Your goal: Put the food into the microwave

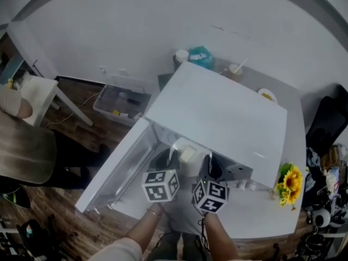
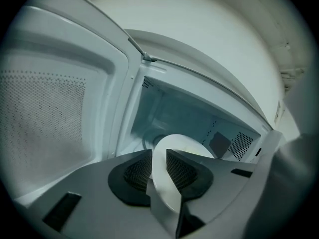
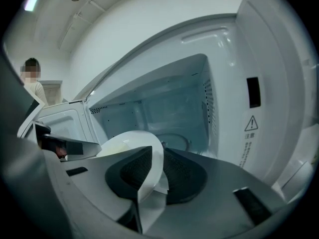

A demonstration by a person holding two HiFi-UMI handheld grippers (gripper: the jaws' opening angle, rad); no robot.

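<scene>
While at the microwave [image 1: 217, 113], left gripper [image 2: 158, 156] and right gripper [image 3: 157, 156] tight on plate [image 2: 165, 185].

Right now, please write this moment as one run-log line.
left hand-held gripper: shut on plate | right hand-held gripper: shut on plate | microwave door: open

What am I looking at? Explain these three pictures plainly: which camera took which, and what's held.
No robot: a person holds a hand tool with a claw in each hand. The head view comes from a camera on the person's head, looking down; the other two from cameras riding on the tools. The left claw and right claw each pinch the rim of one white plate at the open microwave. The marked cubes are part of the tools. The microwave sits on a white table near sunflowers.
</scene>
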